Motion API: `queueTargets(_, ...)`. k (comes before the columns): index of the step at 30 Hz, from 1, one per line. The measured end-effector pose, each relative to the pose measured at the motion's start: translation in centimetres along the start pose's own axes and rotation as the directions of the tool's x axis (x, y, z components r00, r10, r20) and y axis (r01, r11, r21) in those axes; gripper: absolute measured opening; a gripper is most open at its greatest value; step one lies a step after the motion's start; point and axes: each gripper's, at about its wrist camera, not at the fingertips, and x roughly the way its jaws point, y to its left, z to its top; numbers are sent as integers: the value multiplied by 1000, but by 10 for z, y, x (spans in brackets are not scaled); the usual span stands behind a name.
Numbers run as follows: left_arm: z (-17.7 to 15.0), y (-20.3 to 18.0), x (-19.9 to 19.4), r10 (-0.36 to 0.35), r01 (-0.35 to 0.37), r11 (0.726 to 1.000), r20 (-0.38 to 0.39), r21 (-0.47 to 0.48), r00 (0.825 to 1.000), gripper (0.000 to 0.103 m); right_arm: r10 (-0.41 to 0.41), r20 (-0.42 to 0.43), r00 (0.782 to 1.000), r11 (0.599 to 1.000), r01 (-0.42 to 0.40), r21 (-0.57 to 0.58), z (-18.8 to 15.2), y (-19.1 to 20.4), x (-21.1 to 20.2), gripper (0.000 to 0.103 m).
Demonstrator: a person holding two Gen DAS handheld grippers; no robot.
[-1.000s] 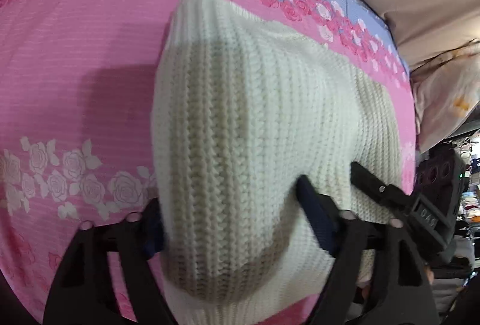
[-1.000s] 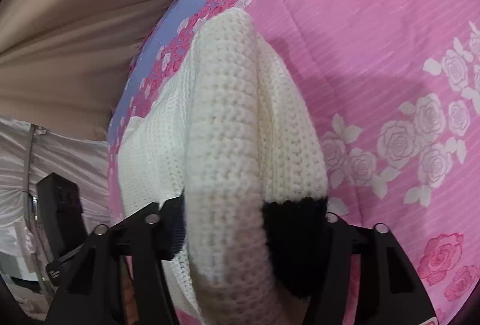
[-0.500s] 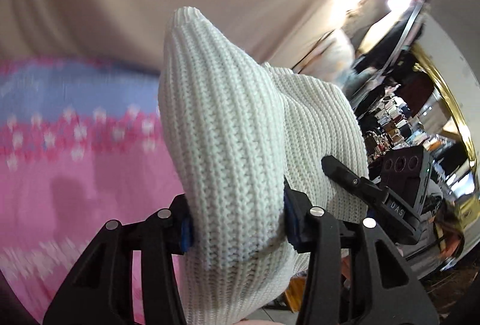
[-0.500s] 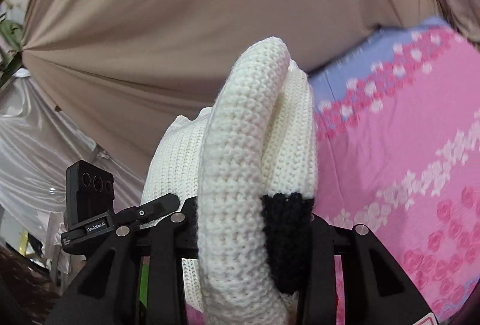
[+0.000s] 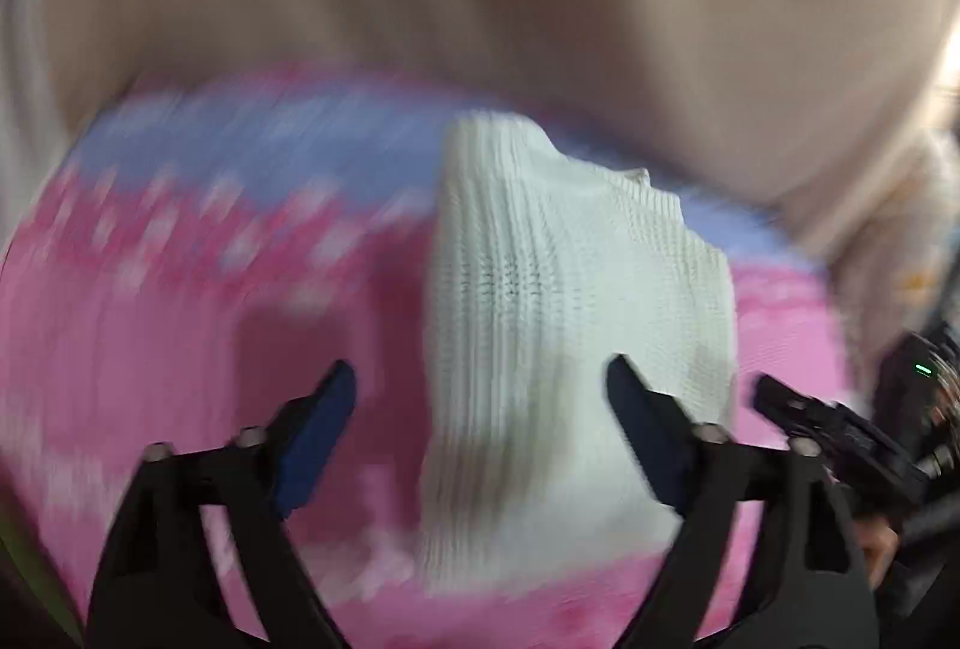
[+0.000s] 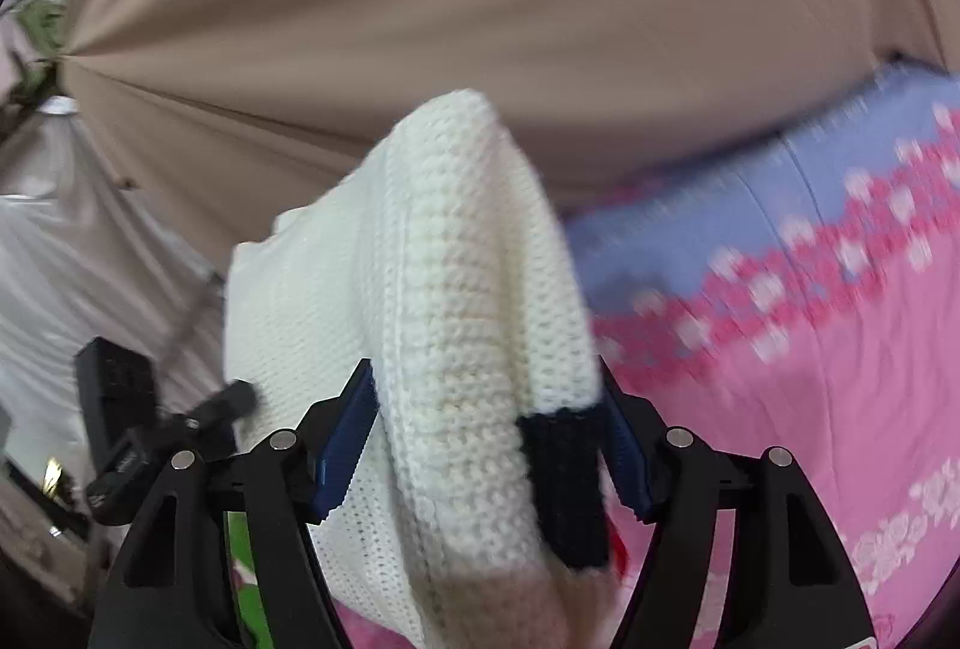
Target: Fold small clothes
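Note:
A small white knitted sweater [image 5: 558,301] with a black cuff [image 6: 564,475] lies bunched over the pink flowered bedsheet [image 5: 150,349]. My left gripper [image 5: 480,433] is open, its blue pads wide apart, and the sweater lies between and beyond them, free of the pads. The view is blurred by motion. My right gripper [image 6: 486,445] has its blue pads on either side of a thick roll of the sweater [image 6: 456,301] at the black cuff, and the jaws stand somewhat apart around it.
A beige curtain [image 6: 480,19] hangs behind the bed. The sheet has a blue band with pink roses [image 6: 810,229] along its far edge. A pale pillow [image 5: 900,241] lies at the right. Each gripper appears at the edge of the other's view.
My left gripper has opened and let go of the sweater, which has dropped onto the sheet. Both cameras have tilted back down toward the bed. The right jaws have widened slightly around the roll.

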Motion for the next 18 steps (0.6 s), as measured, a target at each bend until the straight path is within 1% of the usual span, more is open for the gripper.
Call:
queueTargets(1, -14, 16, 14, 13, -15, 999, -52, -47, 999, 61, -89, -67, 994, 995, 92, 42, -14, -25, 26, 55)
queueTargets(2, -32, 31, 17, -24, 16, 993, -65, -115, 998, 63, -178, -148, 973, 979, 190, 72, -32, -50, 47, 46)
queueTargets(3, -45, 37, 15, -56, 47, 986, -51, -161, 997, 67, -188, -197, 962, 970, 213, 114, -46, -68, 53, 40)
queueTargets(4, -60, 41, 12, -79, 71, 978, -37, -197, 996, 75, -147, -216, 965, 968, 185, 170, -63, -82, 52, 40)
queueTargets(5, -67, 41, 9, -92, 84, 974, -28, -213, 995, 80, -93, -204, 975, 966, 138, 218, -76, -89, 43, 41)
queueTargets(6, -75, 43, 9, -110, 103, 967, -18, -231, 994, 82, -79, -198, 977, 967, 124, 224, -84, -89, 36, 50)
queueTargets(7, -79, 43, 9, -118, 110, 964, -15, -242, 993, 87, -86, -201, 976, 971, 127, 201, -89, -85, 32, 64)
queueTargets(9, -86, 42, 26, -116, 103, 961, -33, -258, 993, 89, -105, -207, 973, 980, 137, 146, -93, -78, 32, 73)
queueTargets(10, -88, 41, 41, -120, 99, 957, -63, -272, 991, 89, -110, -218, 970, 982, 140, 127, -94, -76, 37, 74)
queueTargets(12, -96, 45, 57, -131, 94, 945, -101, -312, 986, 88, -116, -263, 958, 985, 144, 92, -97, -72, 60, 77)
queueTargets(13, -97, 47, 68, -148, 102, 935, -112, -341, 983, 86, -119, -280, 953, 986, 147, 83, -98, -73, 70, 77)
queueTargets(14, -94, 51, 76, -150, 99, 930, -120, -355, 981, 83, -130, -300, 945, 985, 158, 73, -101, -77, 85, 77)
queueTargets(15, -91, 53, 81, -148, 92, 924, -127, -370, 981, 83, -146, -311, 939, 983, 173, 62, -102, -80, 97, 77)
queueTargets(17, -81, 55, 74, -157, 112, 910, -81, -398, 984, 83, -169, -317, 933, 980, 193, 44, -99, -80, 118, 77)
queueTargets(18, -75, 56, 69, -152, 116, 909, -59, -400, 987, 83, -175, -314, 933, 980, 196, 39, -94, -78, 128, 77)
